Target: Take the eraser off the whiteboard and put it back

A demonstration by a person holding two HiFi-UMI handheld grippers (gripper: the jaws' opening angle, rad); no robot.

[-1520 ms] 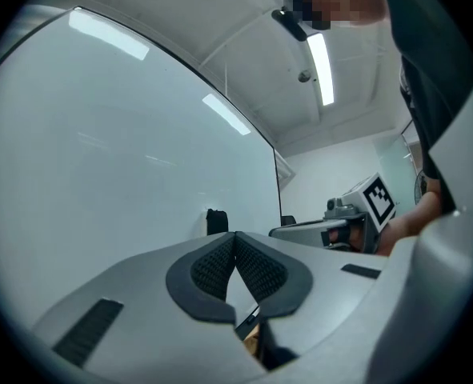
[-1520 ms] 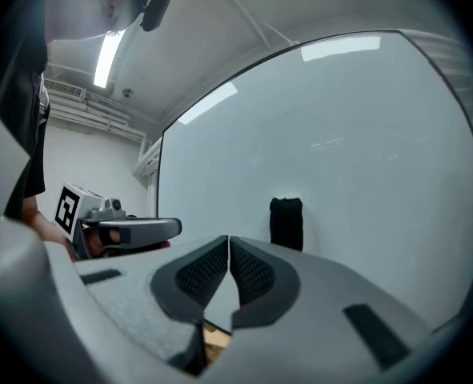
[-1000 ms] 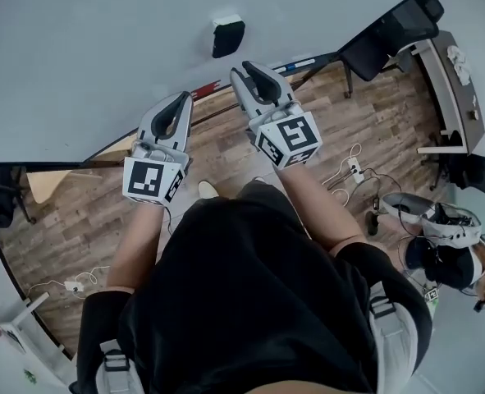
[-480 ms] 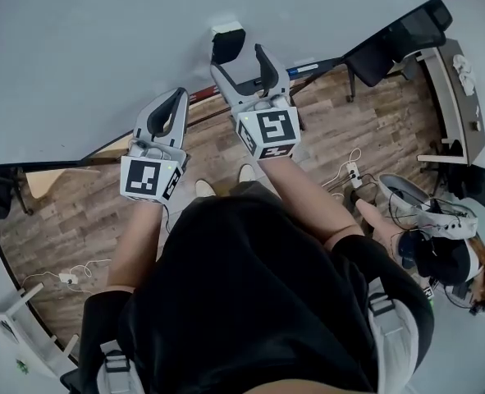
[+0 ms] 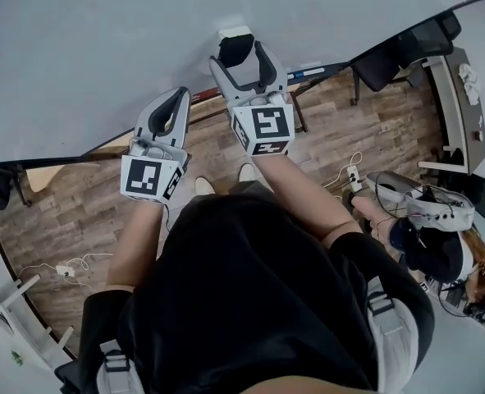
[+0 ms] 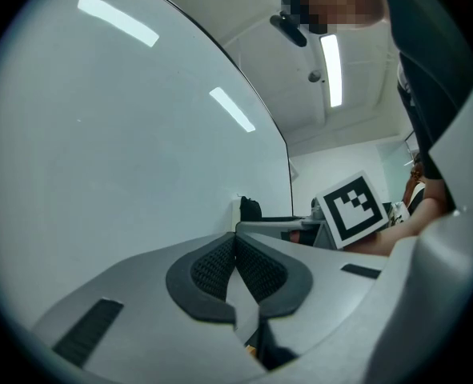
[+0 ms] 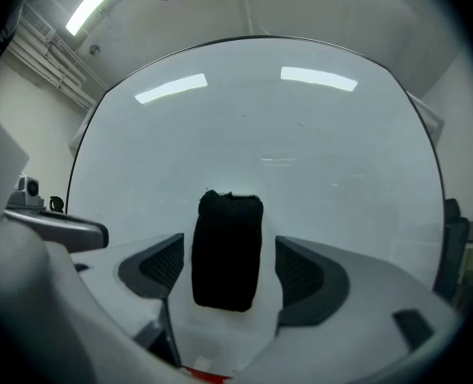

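Observation:
The black eraser [image 5: 235,46] sticks to the whiteboard [image 5: 78,48] just above its lower edge. My right gripper [image 5: 240,57] points level at the board and its jaws have just been opening. They now stand wide on either side of the eraser [image 7: 228,250], with a gap at each pad, so nothing is gripped. In the right gripper view, the right gripper [image 7: 230,269] frames the eraser upright against the white surface. My left gripper [image 5: 179,97] is held to the left, short of the board, and is shut and empty. Its pads [image 6: 256,266] meet in the left gripper view.
A tray with markers [image 5: 308,72] runs along the board's lower edge. On the wooden floor lie cables and a power strip [image 5: 353,171]. A black chair [image 5: 406,43] and a desk [image 5: 455,89] stand at the right. Another person [image 5: 435,240] sits at the lower right.
My right gripper went from shut to wide open and moved up to the board, so the eraser now sits between its jaws. The left gripper has barely shifted.

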